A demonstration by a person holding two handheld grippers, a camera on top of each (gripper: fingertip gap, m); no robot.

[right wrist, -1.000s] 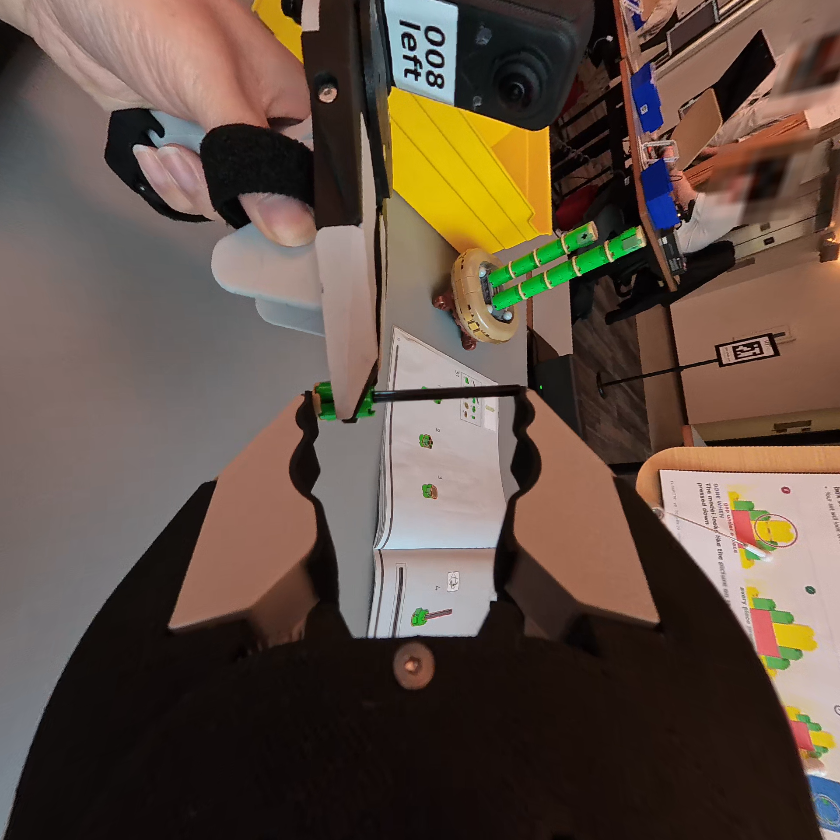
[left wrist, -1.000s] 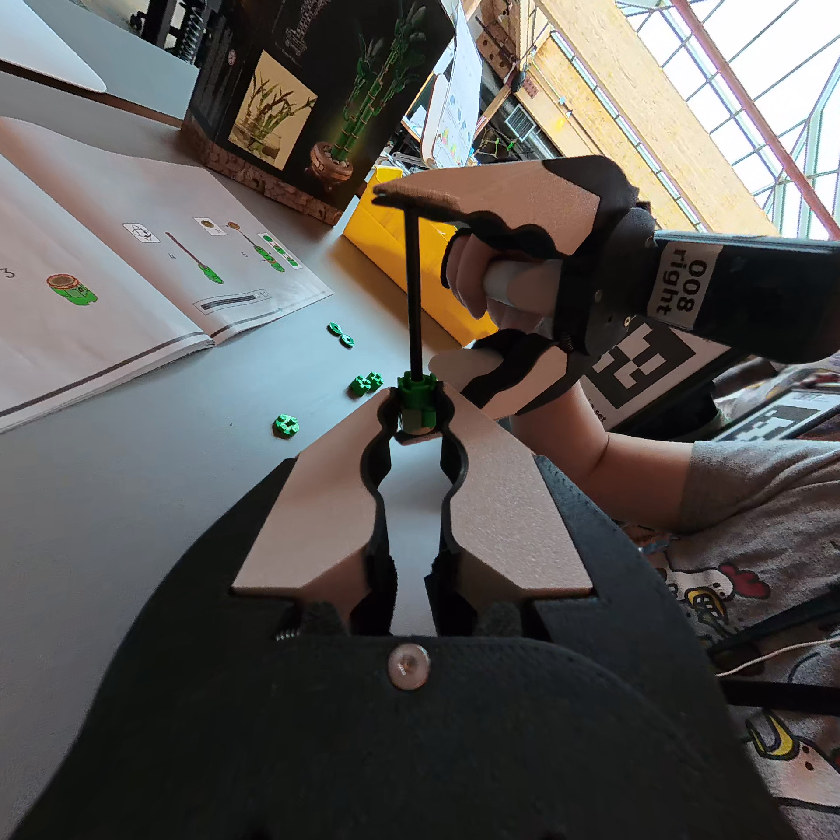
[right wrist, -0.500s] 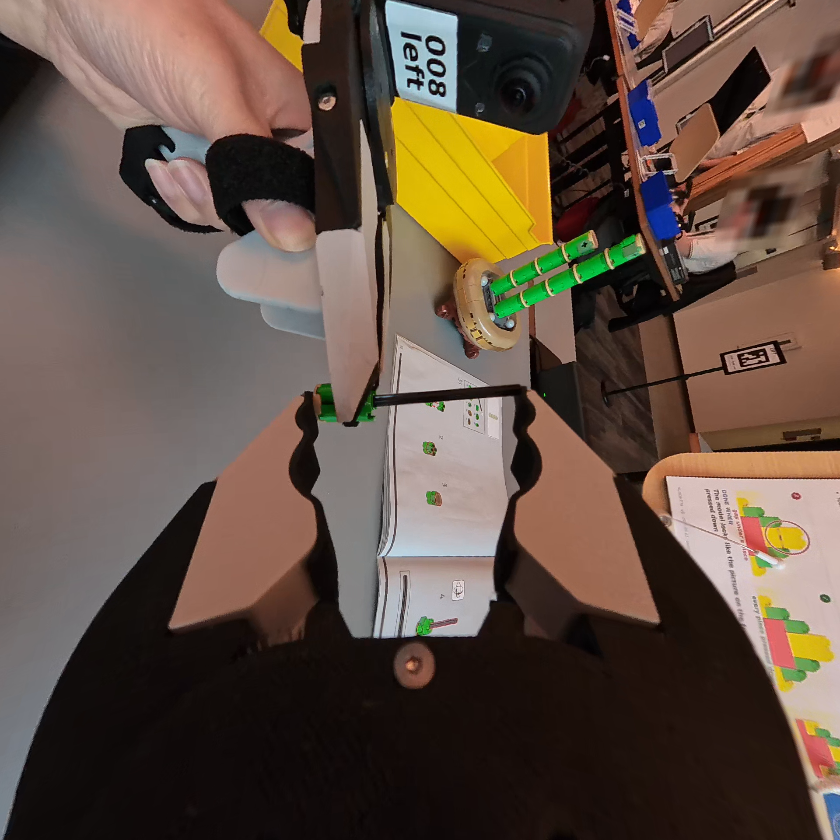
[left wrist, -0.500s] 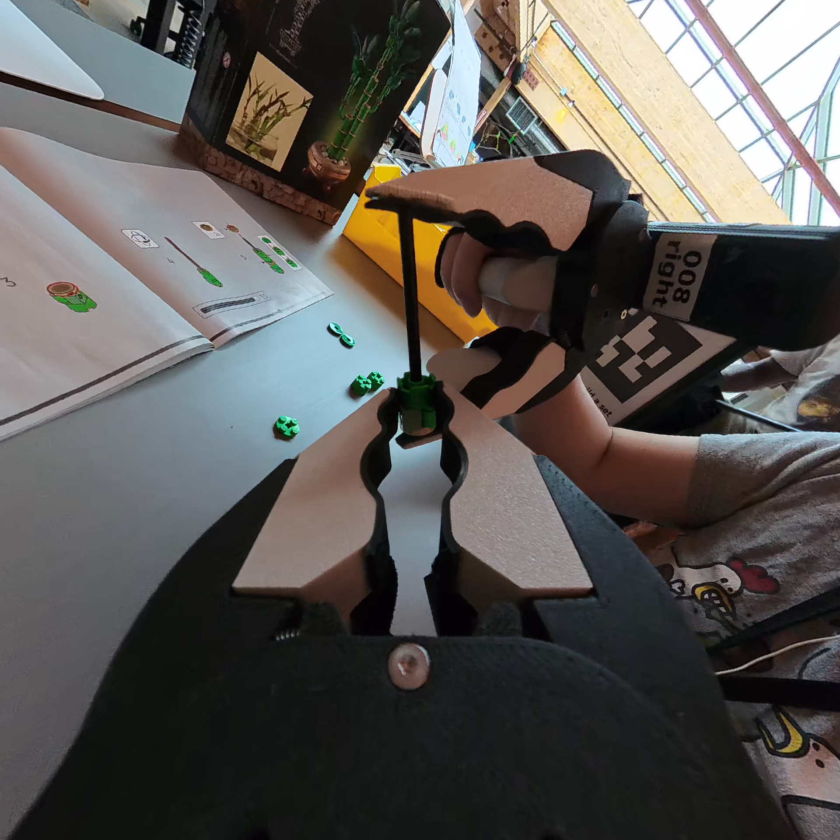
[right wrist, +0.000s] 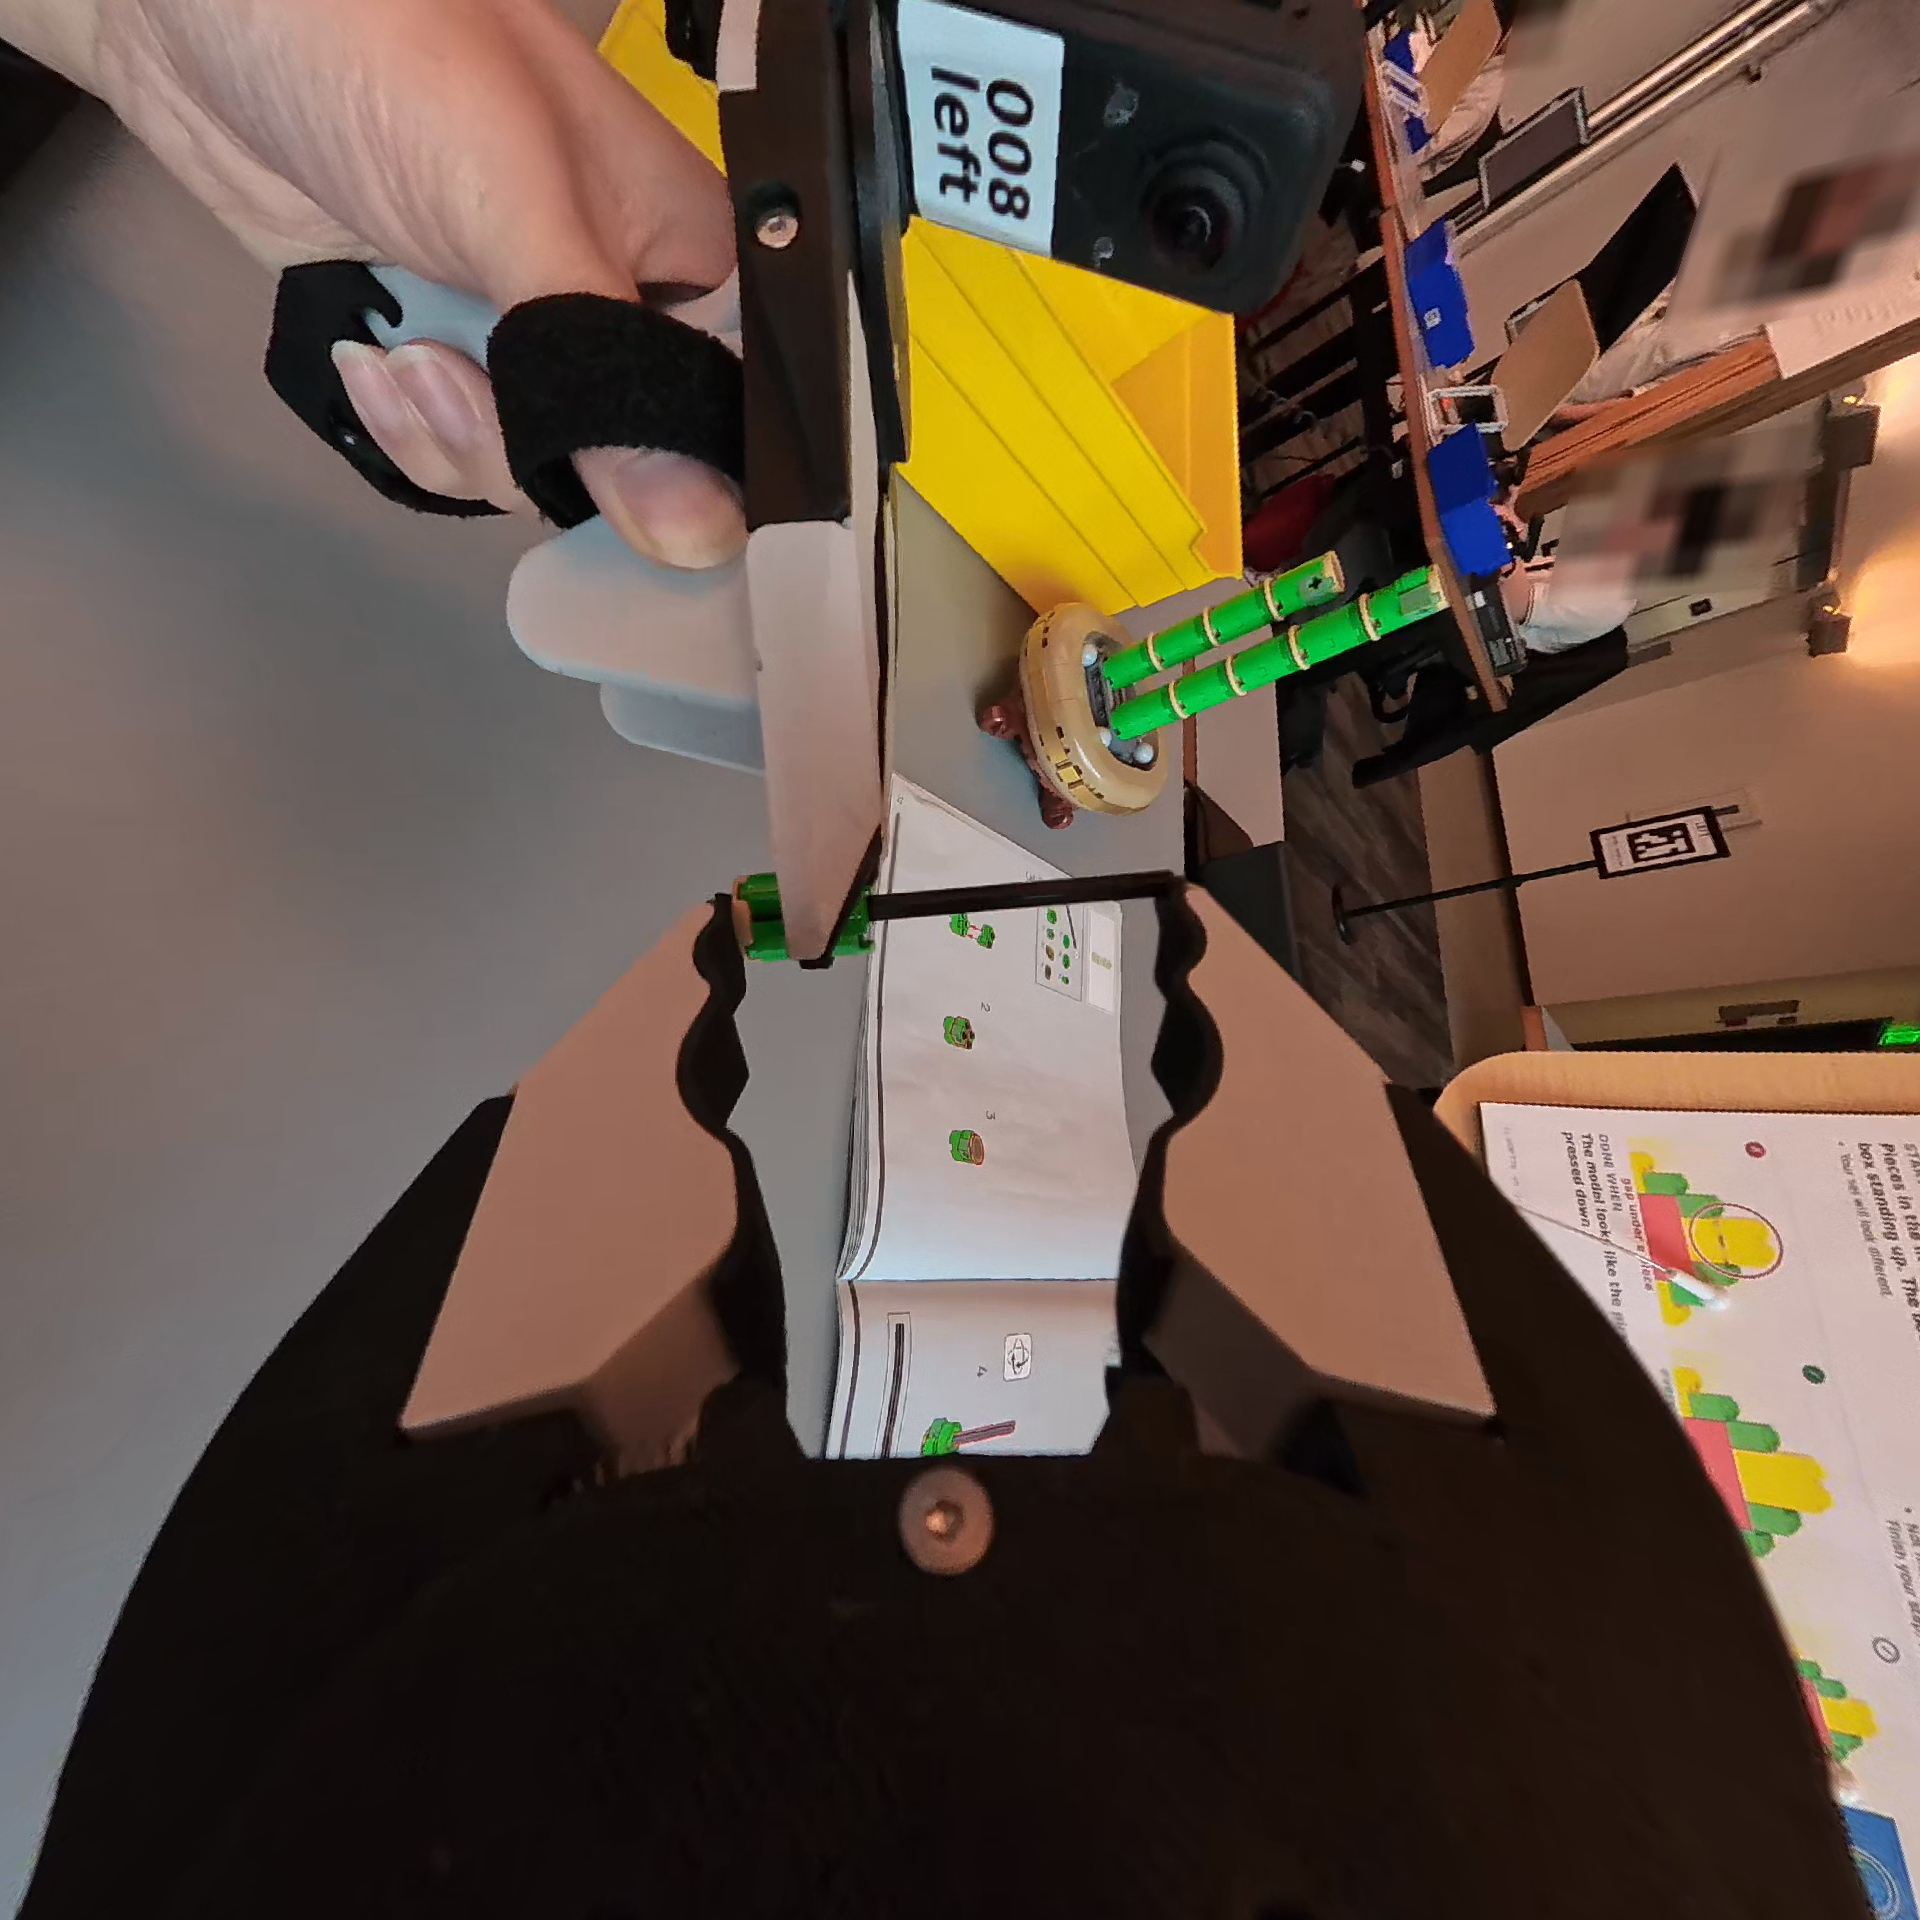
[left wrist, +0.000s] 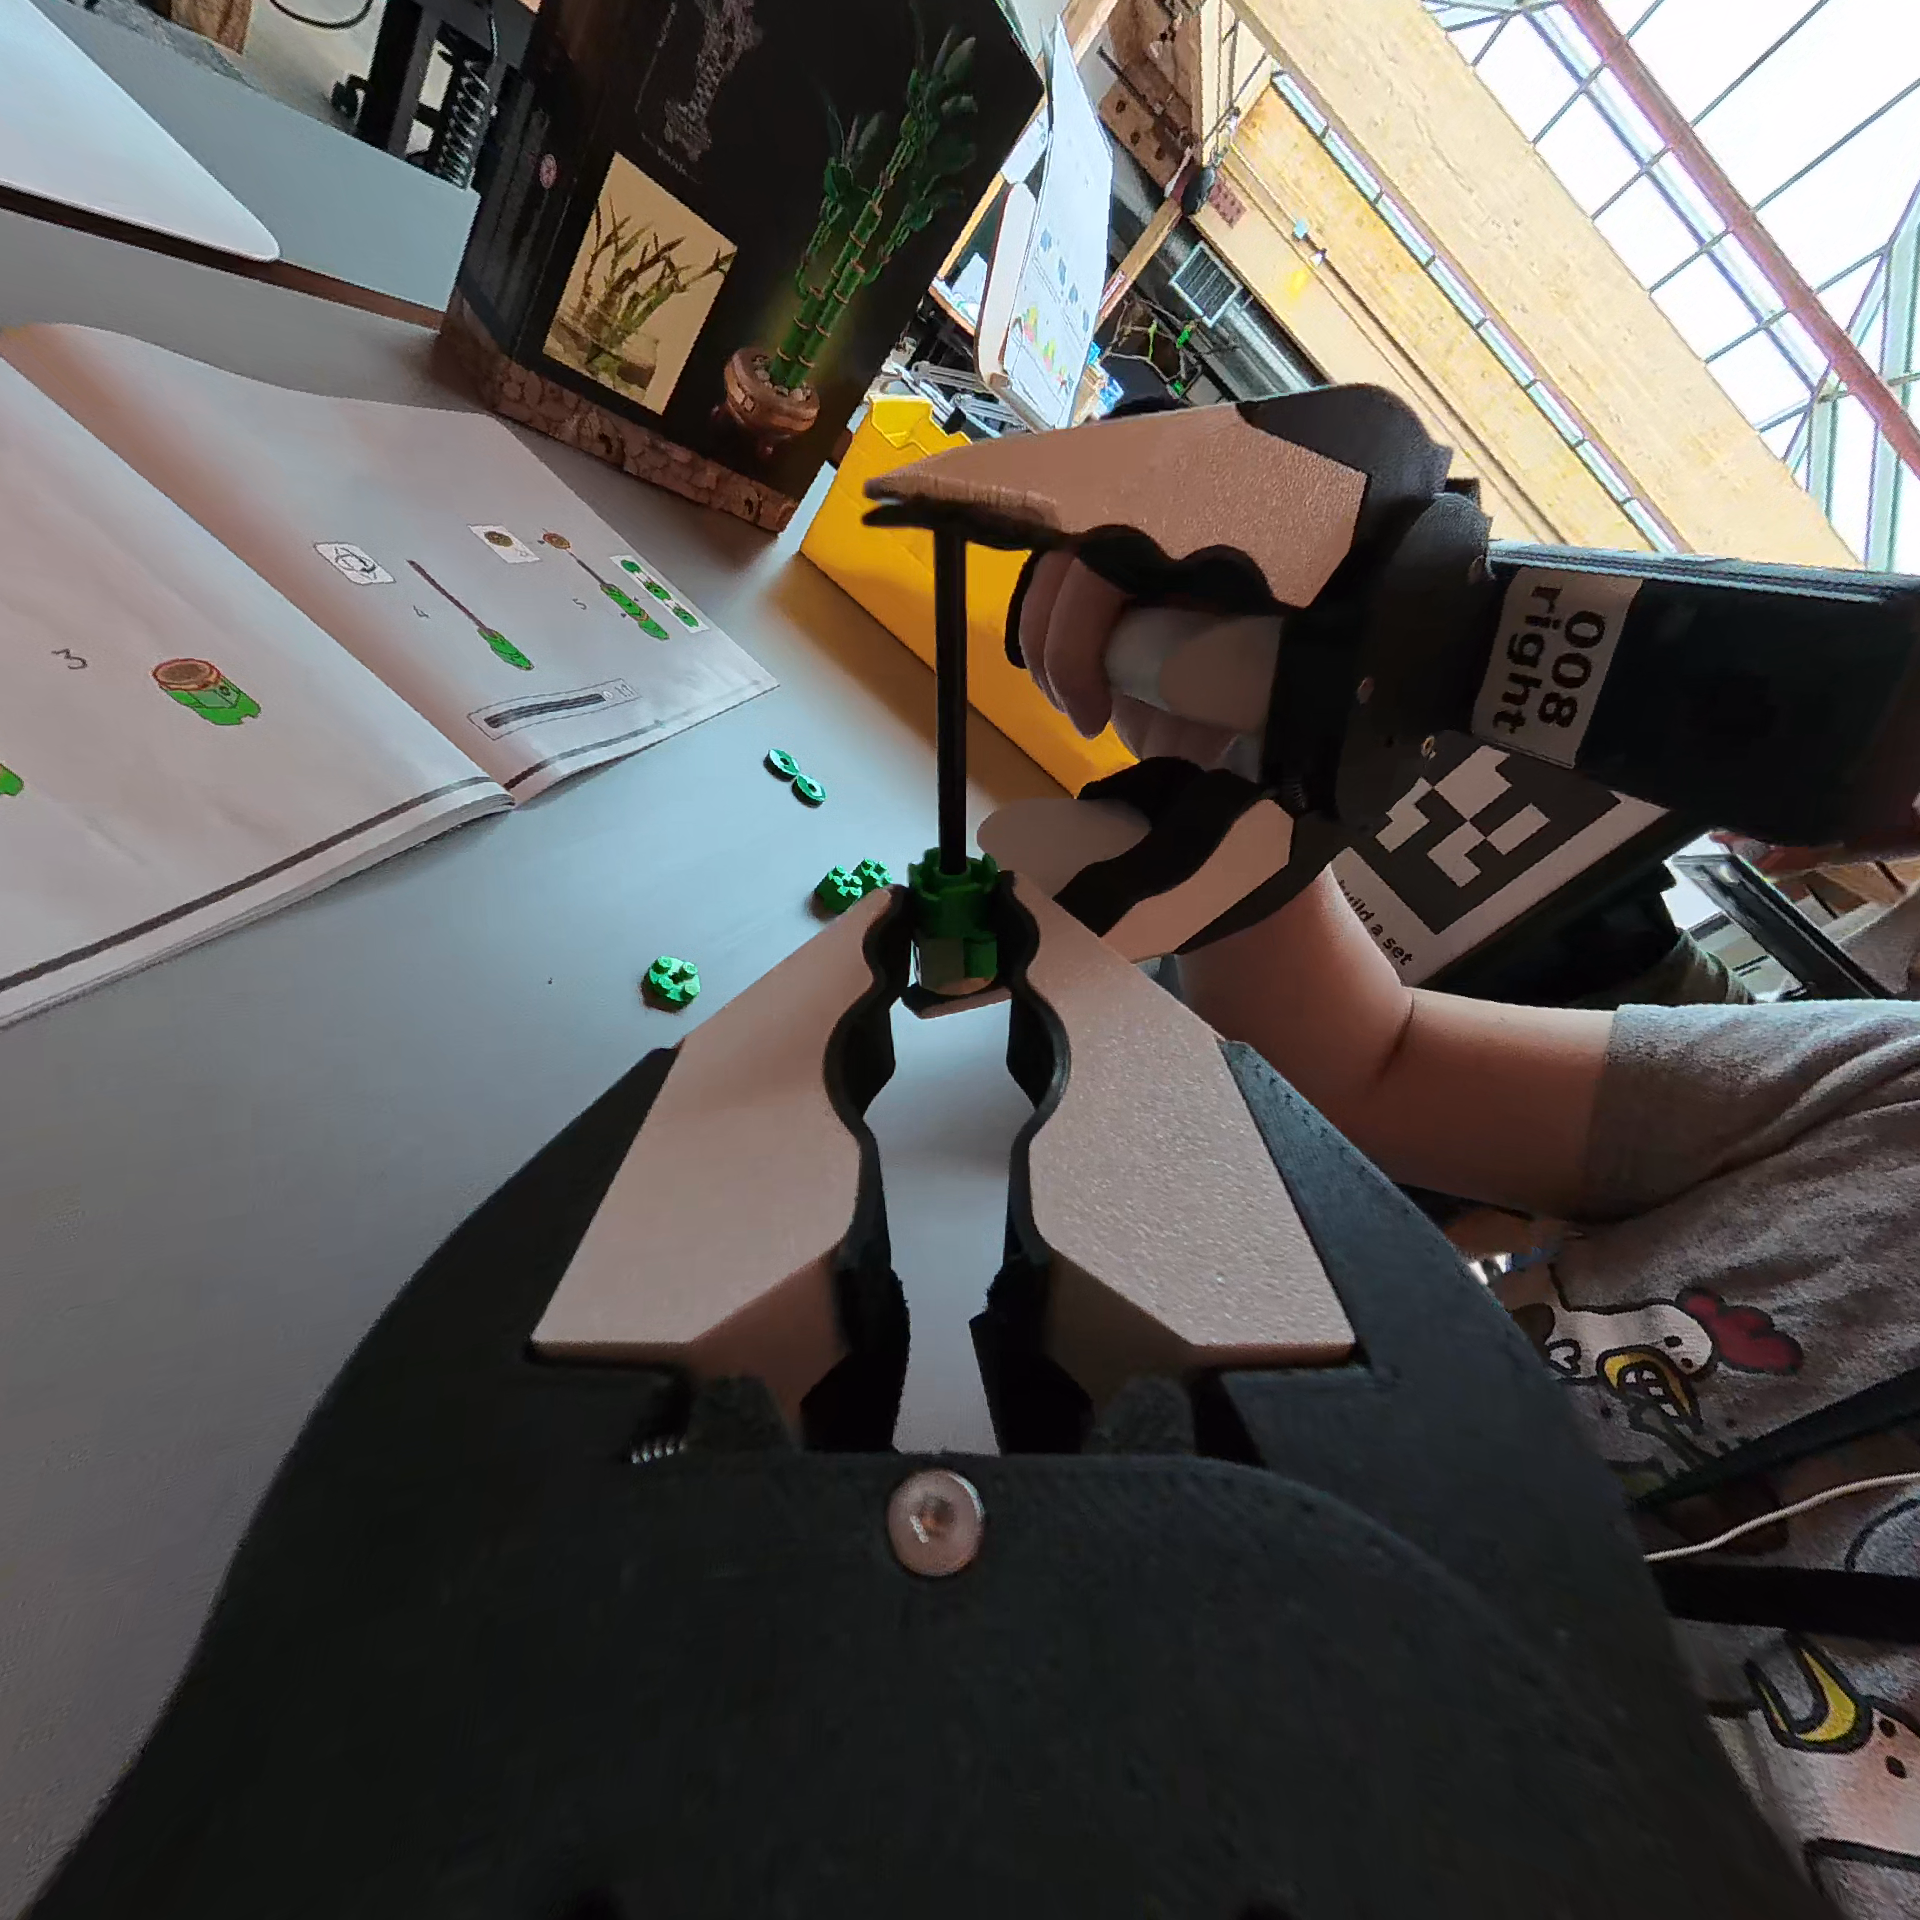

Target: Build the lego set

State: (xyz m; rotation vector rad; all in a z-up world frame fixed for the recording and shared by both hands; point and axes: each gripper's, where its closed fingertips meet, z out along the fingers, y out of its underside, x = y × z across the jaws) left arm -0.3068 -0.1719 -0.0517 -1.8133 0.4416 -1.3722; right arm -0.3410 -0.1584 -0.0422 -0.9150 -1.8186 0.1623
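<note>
We hold small green piece (left wrist: 951, 906) tight in left tongs (left wrist: 954, 935). Right tongs (right wrist: 951, 920) wide, ends pressing thin black rod (left wrist: 948, 707). Rod stiff, light; piece tiny, slippery. Grip sides.

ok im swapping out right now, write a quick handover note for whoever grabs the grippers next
Left gripper: shut on the green piece, rod standing in it.
Right gripper: wide; one finger on the rod's top end, the other at the piece's far end, seemingly pressing them together.
On the table: loose green pieces, open manual, pot with two stalks.
Done: two stalks, rod started in the piece.
Left: seat the rod, thread the pieces, plant the stalk.
</note>
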